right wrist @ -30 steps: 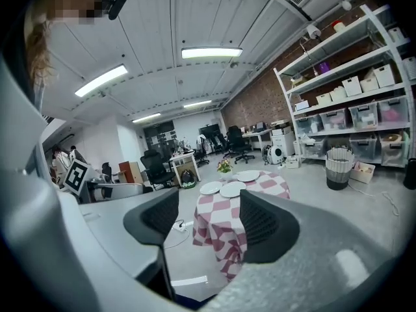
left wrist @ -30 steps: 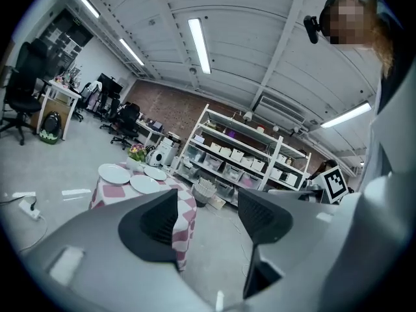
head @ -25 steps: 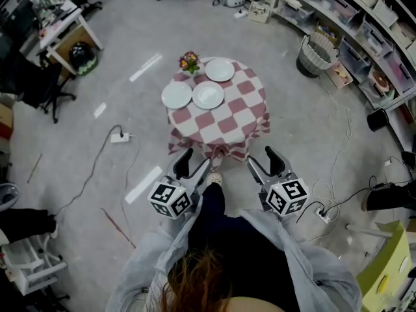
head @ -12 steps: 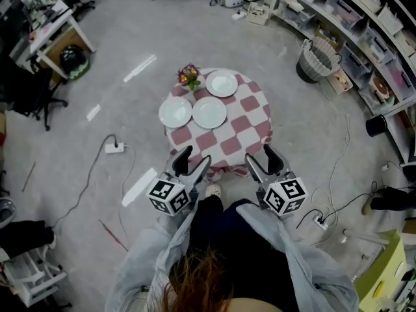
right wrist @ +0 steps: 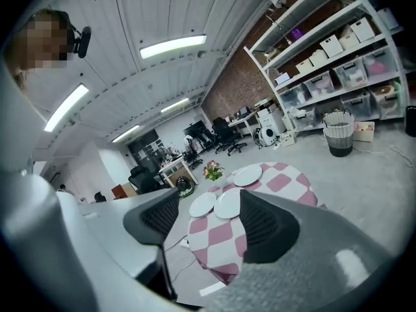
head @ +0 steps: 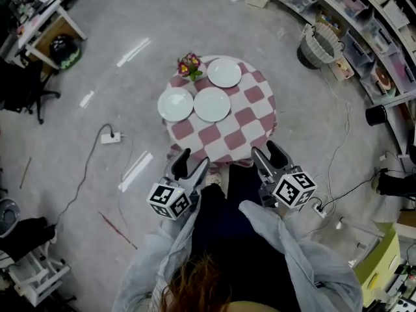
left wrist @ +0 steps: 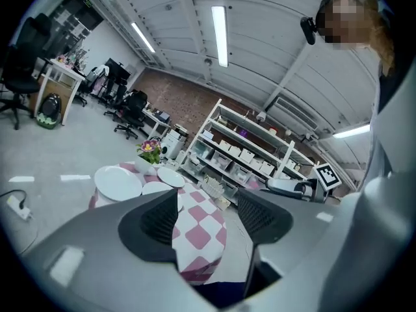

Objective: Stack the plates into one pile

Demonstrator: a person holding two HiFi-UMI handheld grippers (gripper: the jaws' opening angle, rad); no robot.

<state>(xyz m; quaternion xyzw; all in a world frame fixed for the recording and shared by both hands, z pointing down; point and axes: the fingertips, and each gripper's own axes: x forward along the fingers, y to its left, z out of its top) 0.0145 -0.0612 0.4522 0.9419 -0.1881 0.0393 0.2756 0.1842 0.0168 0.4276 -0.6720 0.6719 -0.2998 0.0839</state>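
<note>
Three white plates lie apart on a round table with a red-and-white checked cloth (head: 244, 125): a left plate (head: 175, 104), a middle plate (head: 212, 104) and a far plate (head: 224, 72). My left gripper (head: 190, 166) hangs open and empty just short of the table's near edge. At the same edge, further right, my right gripper (head: 268, 156) is open too, with nothing between its jaws. In the left gripper view the left plate (left wrist: 119, 182) and far plate (left wrist: 170, 177) show beyond the open jaws (left wrist: 208, 216). The right gripper view shows the plates (right wrist: 229, 202) between its jaws (right wrist: 205, 223).
A pot of flowers (head: 189, 64) stands at the table's far left edge beside the plates. On the floor are a power strip with cable (head: 110, 137), a wicker basket (head: 316, 52) and a black cylinder (head: 376, 116). Shelves (head: 383, 38) line the right side.
The person has stepped up to the table, so both grippers now hang at its near edge. The right gripper has rolled a little. The plates have not moved.
</note>
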